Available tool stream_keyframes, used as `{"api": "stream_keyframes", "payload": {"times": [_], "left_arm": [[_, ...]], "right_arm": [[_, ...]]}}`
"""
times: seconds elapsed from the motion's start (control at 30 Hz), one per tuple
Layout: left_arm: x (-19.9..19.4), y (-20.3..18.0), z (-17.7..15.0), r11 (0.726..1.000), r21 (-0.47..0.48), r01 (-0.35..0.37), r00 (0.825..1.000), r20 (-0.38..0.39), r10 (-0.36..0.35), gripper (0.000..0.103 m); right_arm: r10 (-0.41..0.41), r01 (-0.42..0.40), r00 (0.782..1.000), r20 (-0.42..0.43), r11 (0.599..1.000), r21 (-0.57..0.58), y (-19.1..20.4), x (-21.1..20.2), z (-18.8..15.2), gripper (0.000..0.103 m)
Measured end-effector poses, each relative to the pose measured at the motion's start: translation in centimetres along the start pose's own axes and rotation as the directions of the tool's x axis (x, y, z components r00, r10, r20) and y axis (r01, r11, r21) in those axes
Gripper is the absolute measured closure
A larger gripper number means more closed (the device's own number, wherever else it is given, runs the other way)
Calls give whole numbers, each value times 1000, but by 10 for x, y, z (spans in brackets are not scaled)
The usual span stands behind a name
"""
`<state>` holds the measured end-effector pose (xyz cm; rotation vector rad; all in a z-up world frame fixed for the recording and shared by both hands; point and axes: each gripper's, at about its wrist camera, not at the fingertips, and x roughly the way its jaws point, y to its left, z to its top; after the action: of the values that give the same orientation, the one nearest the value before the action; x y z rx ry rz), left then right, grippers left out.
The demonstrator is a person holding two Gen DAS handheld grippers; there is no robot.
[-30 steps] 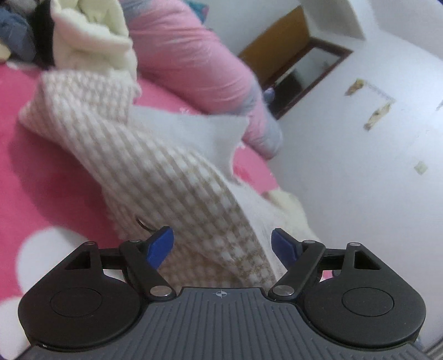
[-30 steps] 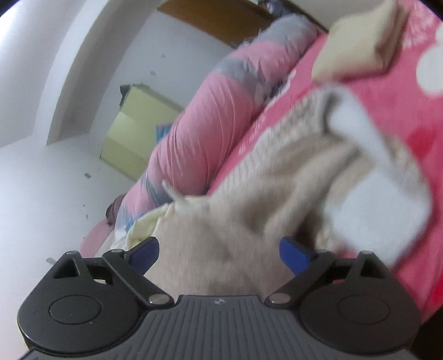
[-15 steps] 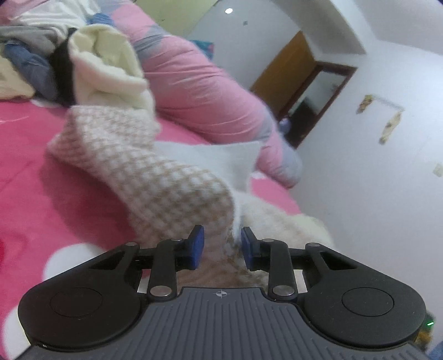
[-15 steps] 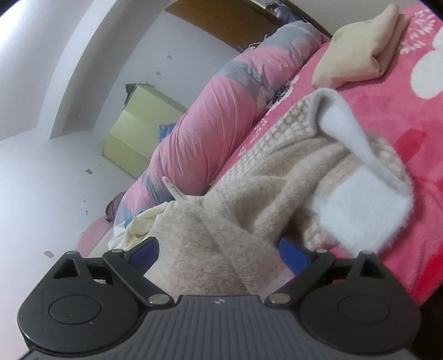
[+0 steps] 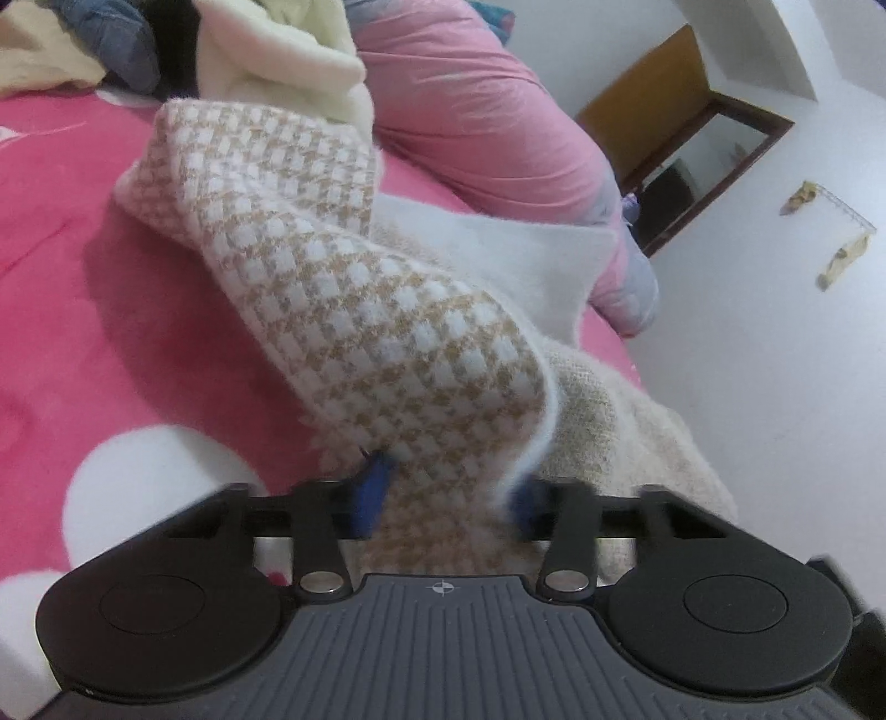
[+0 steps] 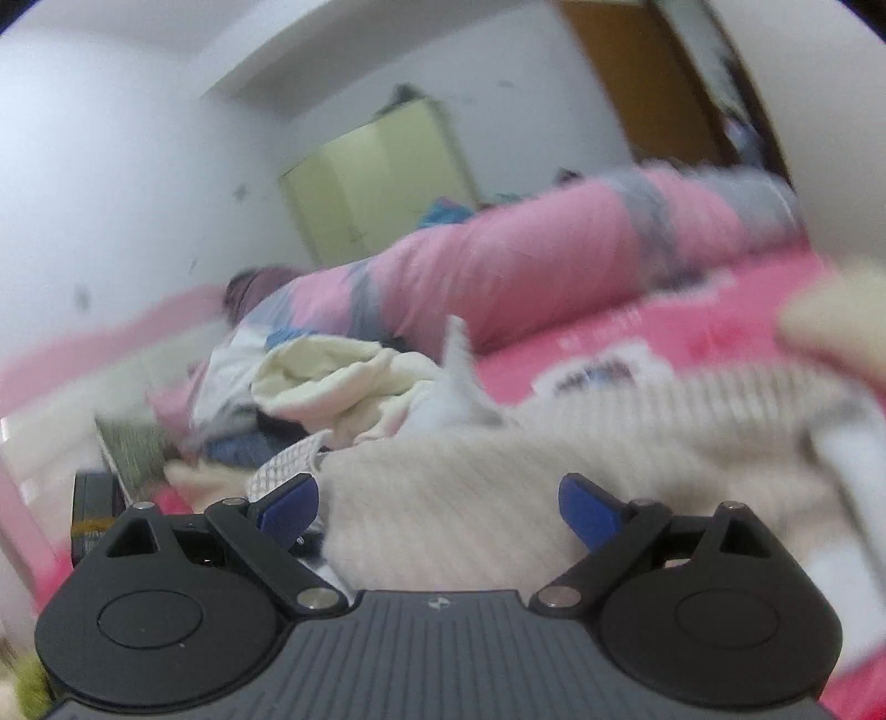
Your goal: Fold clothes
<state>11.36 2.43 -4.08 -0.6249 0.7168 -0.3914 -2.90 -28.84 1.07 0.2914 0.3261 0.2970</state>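
A beige-and-white checked knit sweater [image 5: 354, 310] lies crumpled on the pink bed sheet [image 5: 83, 277], with its white fleecy lining [image 5: 526, 260] turned up. In the left wrist view a fold of it runs down between the fingers of my left gripper [image 5: 449, 493]. The blue pads are blurred and stand partway apart, with cloth draped over the right one. In the blurred right wrist view the same sweater [image 6: 498, 482] shows its pale inner side, spreading under and beyond my right gripper [image 6: 437, 507], which is wide open and grips nothing.
A pile of unfolded clothes [image 5: 266, 50] [image 6: 332, 387] sits at the head of the bed. A rolled pink duvet [image 5: 470, 105] [image 6: 554, 249] lies along the far side. A folded beige garment [image 6: 836, 315] rests at the right. Beyond stand a wardrobe [image 6: 376, 177] and a wooden door [image 5: 664, 111].
My left fingers closed in on the checked fold half a second ago and now stand wider apart. The right gripper has swung fast towards the clothes pile, still open.
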Motion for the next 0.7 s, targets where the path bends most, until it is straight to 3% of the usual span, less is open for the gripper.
{"api": "stream_keyframes", "payload": {"times": [0.07, 0.1, 0.27, 0.37, 0.47, 0.5, 0.53, 0.57, 0.6, 0.7], "left_arm": [[-7, 6, -2, 1000, -6, -1, 1000, 26, 1, 97], [-13, 10, -3, 1000, -9, -1, 999, 47, 2, 98], [-50, 28, 11, 997, -58, 53, 980, 194, -40, 100], [-57, 28, 23, 997, -58, 55, 968, 250, -38, 100], [-68, 27, 35, 998, -35, 43, 954, 299, -31, 101], [-72, 27, 38, 999, -26, 39, 949, 315, -29, 101], [-74, 29, 42, 999, -23, 33, 946, 325, -24, 101], [-77, 32, 46, 999, -21, 26, 943, 334, -18, 101], [-77, 34, 52, 1000, -21, 16, 940, 342, -8, 101], [-82, 45, 68, 1000, -20, -16, 931, 364, 23, 101]], "right_arm": [[-9, 6, 1000, -22, 989, -147, 21, 12, 9, 7], [-14, 4, 999, -41, 974, -225, 32, 20, 12, 7], [-60, -45, 984, -165, 824, -565, 83, 65, 4, 0], [-61, -93, 974, -216, 767, -635, 100, 94, 3, 0], [-102, -117, 952, -287, 749, -653, 100, 133, 7, 1], [-115, -133, 938, -328, 753, -644, 98, 146, 7, 9], [-129, -144, 922, -365, 761, -633, 94, 157, 6, 43], [-160, -121, 913, -374, 772, -625, 90, 164, 7, 67], [-183, -93, 909, -374, 786, -611, 84, 168, 11, 99], [-170, 26, 952, -255, 873, -487, 53, 148, 57, 99]]}}
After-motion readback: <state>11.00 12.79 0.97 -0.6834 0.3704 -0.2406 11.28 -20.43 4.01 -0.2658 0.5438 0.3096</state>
